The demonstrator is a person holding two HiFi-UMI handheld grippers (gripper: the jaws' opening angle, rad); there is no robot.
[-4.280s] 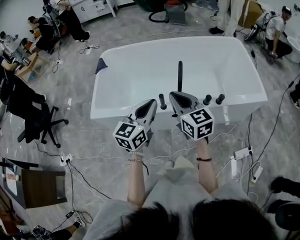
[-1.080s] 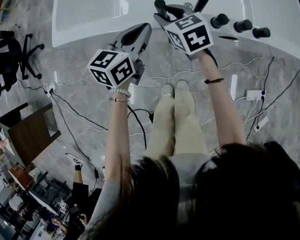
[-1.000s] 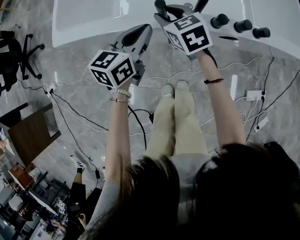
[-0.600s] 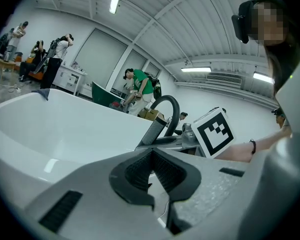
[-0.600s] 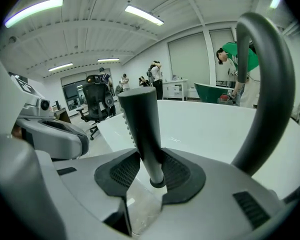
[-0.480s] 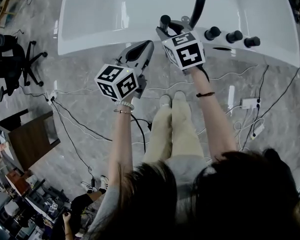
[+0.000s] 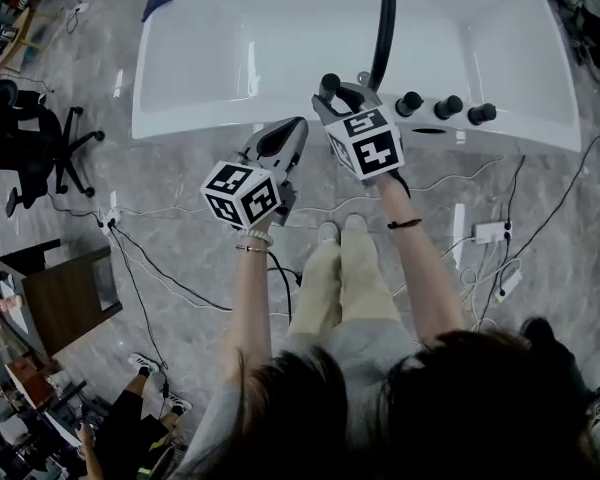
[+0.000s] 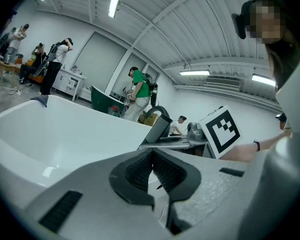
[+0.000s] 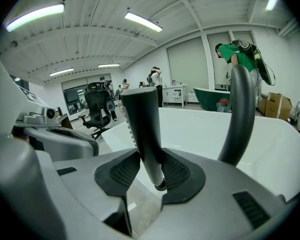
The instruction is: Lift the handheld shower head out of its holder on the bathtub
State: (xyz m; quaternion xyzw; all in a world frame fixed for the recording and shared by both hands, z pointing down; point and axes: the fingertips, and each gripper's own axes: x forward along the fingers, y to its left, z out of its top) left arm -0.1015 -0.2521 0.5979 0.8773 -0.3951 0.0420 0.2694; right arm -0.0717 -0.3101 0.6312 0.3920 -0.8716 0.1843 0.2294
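Observation:
My right gripper (image 7: 337, 96) is shut on the black handheld shower head (image 7: 329, 84) over the near rim of the white bathtub (image 7: 210, 68). In the right gripper view the pads (image 9: 174, 170) press on both sides of the shower head's dark handle (image 9: 144, 126), which stands upright and tapers to a chrome end between them. Its holder is hidden under the gripper. My left gripper (image 7: 283, 138) hangs just in front of the tub rim, to the left of the right one. It is shut, and its fingertips (image 8: 152, 156) meet on nothing.
A curved black faucet spout (image 7: 383, 36) rises just behind the right gripper, also seen as a black spout (image 9: 240, 114). Three black knobs (image 7: 445, 106) sit on the rim to its right. Cables and power strips (image 7: 485, 231) lie on the floor; an office chair (image 7: 55, 153) stands left.
Both grippers have risen a little at the tub rim, the right one with the shower head in its grip. The head view now takes in more of the tub.

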